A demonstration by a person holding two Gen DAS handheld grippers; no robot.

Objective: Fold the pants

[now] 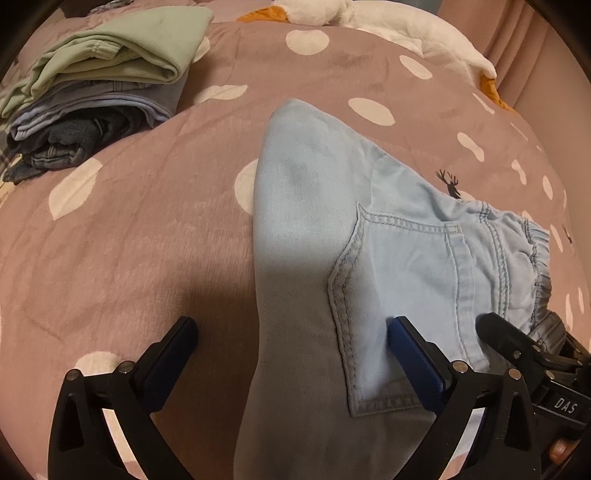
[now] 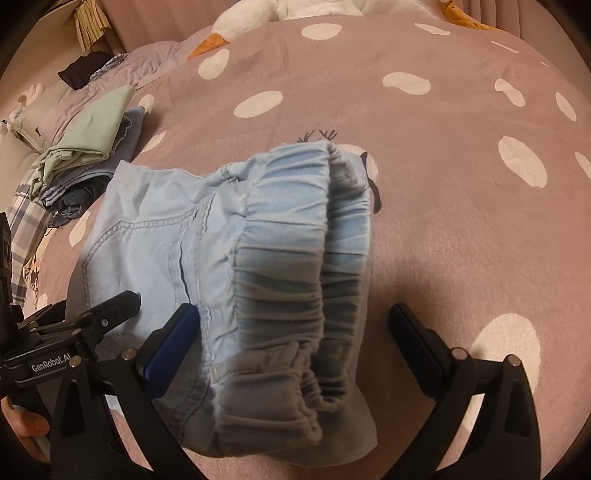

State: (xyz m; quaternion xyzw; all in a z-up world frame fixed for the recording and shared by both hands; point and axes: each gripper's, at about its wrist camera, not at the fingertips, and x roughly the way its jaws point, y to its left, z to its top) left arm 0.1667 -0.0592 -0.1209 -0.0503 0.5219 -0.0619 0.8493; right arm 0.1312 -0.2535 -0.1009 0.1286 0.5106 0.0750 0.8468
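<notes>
Light blue denim pants (image 1: 314, 229) lie folded on the pink spotted bedcover (image 1: 129, 240), back pocket (image 1: 402, 295) up. My left gripper (image 1: 291, 343) is open, its fingers straddling the folded fabric close above the pocket's left side. In the right wrist view the elastic waistband (image 2: 295, 280) of the pants (image 2: 155, 240) bunches up in front. My right gripper (image 2: 291, 332) is open, its fingers on either side of the waistband. The right gripper's tip shows in the left wrist view (image 1: 517, 343), and the left gripper's tip in the right wrist view (image 2: 110, 310).
A stack of folded clothes (image 1: 99, 92), green on top, blue and dark denim below, sits at the back left, also in the right wrist view (image 2: 85, 162). A white plush goose (image 1: 388, 22) lies at the far edge. Pillows (image 2: 48, 110) and a plaid cloth (image 2: 26, 221) lie left.
</notes>
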